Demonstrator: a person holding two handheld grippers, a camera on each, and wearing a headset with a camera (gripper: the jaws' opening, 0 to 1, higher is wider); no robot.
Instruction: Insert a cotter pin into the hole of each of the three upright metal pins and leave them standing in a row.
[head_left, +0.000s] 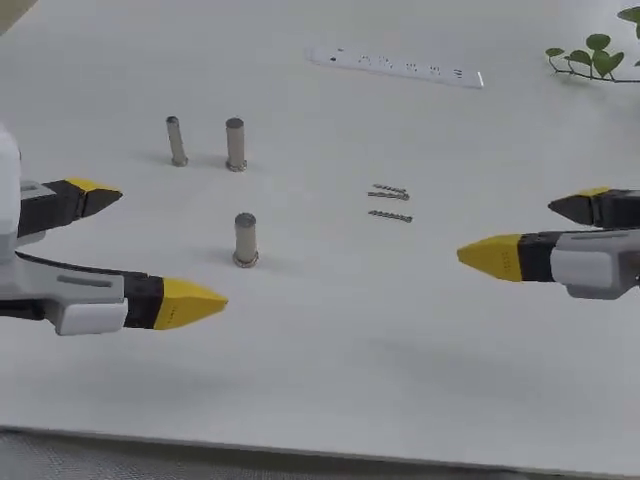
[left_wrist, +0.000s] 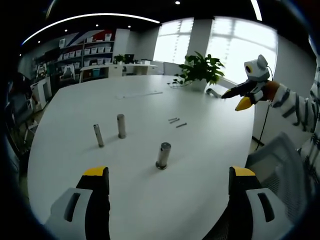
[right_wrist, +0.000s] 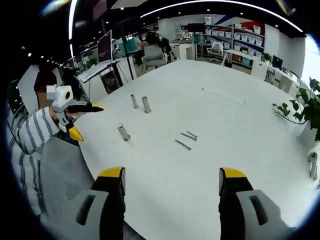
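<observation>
Three grey metal pins stand upright on the white table: a thin one (head_left: 175, 140), a thicker one (head_left: 235, 145) beside it, and a third (head_left: 245, 240) nearer to me. Three cotter pins (head_left: 390, 203) lie flat to their right. My left gripper (head_left: 172, 247) hovers open at the left, close to the nearest pin (left_wrist: 163, 155), with nothing between its jaws. At the right my right gripper (head_left: 504, 231) is open and holds nothing, a little right of the cotter pins (right_wrist: 186, 140). Each gripper view shows its own gripper, left (left_wrist: 169, 172) and right (right_wrist: 171, 174), with jaws wide apart.
A white power strip (head_left: 400, 67) lies at the far side of the table. A green plant (head_left: 595, 55) stands at the far right corner. The table's front edge (head_left: 300, 450) runs just below the grippers. A grey chair (left_wrist: 280, 160) stands by the table.
</observation>
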